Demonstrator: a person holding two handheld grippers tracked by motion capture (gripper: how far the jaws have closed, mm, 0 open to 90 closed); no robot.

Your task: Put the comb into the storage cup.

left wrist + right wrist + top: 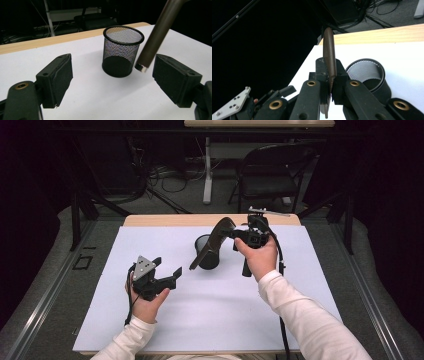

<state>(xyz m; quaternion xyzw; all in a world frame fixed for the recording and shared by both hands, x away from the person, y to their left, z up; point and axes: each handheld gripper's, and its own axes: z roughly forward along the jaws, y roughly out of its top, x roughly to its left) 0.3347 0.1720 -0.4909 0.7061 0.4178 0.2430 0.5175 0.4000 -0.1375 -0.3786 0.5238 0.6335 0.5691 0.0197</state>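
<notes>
A black mesh cup (213, 261) stands upright on the white sheet (165, 320). My right gripper (234, 234) is raised just right of the cup, shut on the flat end of a long dark brown utensil (210, 245). The utensil slants down to the left across the cup's front. In the right gripper view its thin blade (329, 50) stands pinched between the jaws, with the cup (367, 72) beyond. My left gripper (167, 268) rests to the left of the cup, open and empty. In its own view the cup (122, 52) and the utensil's round handle (157, 37) lie ahead of the spread pads (58, 80).
The table's wooden far edge (165, 220) runs behind the sheet. A black folding chair (272, 175) and floor cables lie beyond it. Dark floor drops away on both sides of the table.
</notes>
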